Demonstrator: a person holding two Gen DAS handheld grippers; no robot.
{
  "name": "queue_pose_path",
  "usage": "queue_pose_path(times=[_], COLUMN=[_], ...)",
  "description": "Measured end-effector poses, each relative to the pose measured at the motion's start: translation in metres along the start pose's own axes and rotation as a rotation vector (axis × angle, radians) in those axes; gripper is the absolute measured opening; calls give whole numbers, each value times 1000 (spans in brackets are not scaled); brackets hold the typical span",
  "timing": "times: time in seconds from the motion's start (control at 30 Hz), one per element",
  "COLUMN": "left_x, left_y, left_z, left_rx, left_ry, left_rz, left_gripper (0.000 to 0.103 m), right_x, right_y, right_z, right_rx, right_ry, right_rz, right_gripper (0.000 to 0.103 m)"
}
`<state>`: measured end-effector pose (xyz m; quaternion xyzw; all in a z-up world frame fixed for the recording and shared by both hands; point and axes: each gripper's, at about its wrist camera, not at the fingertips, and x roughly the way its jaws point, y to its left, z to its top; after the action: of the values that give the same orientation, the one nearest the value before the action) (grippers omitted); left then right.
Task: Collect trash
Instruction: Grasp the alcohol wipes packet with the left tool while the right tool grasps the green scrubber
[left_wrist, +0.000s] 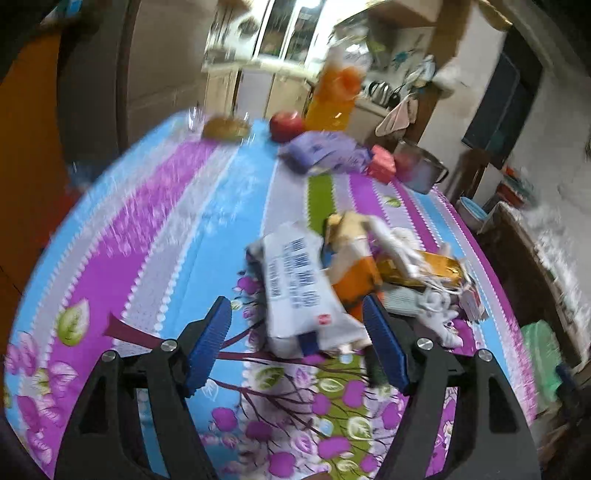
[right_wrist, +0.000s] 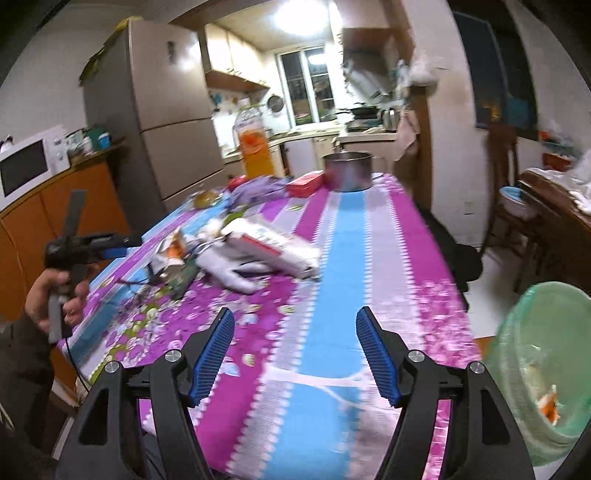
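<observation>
Blue-padded left tongs (left_wrist: 297, 328) are standing open over the flowered tabletop (left_wrist: 177, 229), with nothing gripped; a white wrapper (left_wrist: 295, 288) from the trash pile (left_wrist: 354, 266) is lying between the pads (not pressed). Right tongs (right_wrist: 295, 332) are also gaping empty, and a green bin (right_wrist: 546, 365) is sitting just beside the tabletop edge.

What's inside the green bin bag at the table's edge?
In the right wrist view, the green bag holds an orange-and-white scrap near the bottom, with a pale scrap above it. The translucent plastic and the frame edge hide the rest.
</observation>
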<state>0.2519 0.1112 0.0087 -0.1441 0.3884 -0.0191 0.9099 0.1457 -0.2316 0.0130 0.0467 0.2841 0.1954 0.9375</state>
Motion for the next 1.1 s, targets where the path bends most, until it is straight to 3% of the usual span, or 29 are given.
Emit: queue_pose_path(times=[0.23, 0.37, 0.4, 0.47, 0.5, 0.53, 0.63, 0.73, 0.9, 1.1], left_x=[34, 51, 52, 55, 56, 56, 53, 44, 18, 4], left_y=[-2, 8, 8, 9, 10, 11, 9, 11, 27, 42], left_z=[12, 3, 0, -2, -3, -4, -8, -12, -18, -24], left_rx=[3, -6, -5, -4, -10, -17, 10, 20, 7, 10], left_ry=[55, 92, 94, 96, 101, 105, 88, 65, -2, -20], left_rz=[-18, -2, 0, 0, -8, -12, 6, 15, 45, 71], left_gripper=[82, 82, 81, 69, 55, 52, 50, 48, 48, 48], right_x=[29, 43, 46, 53, 59, 63, 82, 105, 153, 218], right_y=[15, 27, 29, 37, 42, 47, 63, 83, 123, 151], right_z=[-2, -1, -1, 1, 3, 4, 9, 16, 30, 39], right_rx=[-17, -35, -37, -41, -42, -44, -51, -55, -66, -83], right_ry=[51, 73, 79, 90, 94, 99, 123, 153, 200, 274], right_rz=[25, 50, 59, 80, 95, 109, 143, 183, 232, 174], right_gripper=[70, 70, 70, 70, 69, 65, 50, 44, 42, 40])
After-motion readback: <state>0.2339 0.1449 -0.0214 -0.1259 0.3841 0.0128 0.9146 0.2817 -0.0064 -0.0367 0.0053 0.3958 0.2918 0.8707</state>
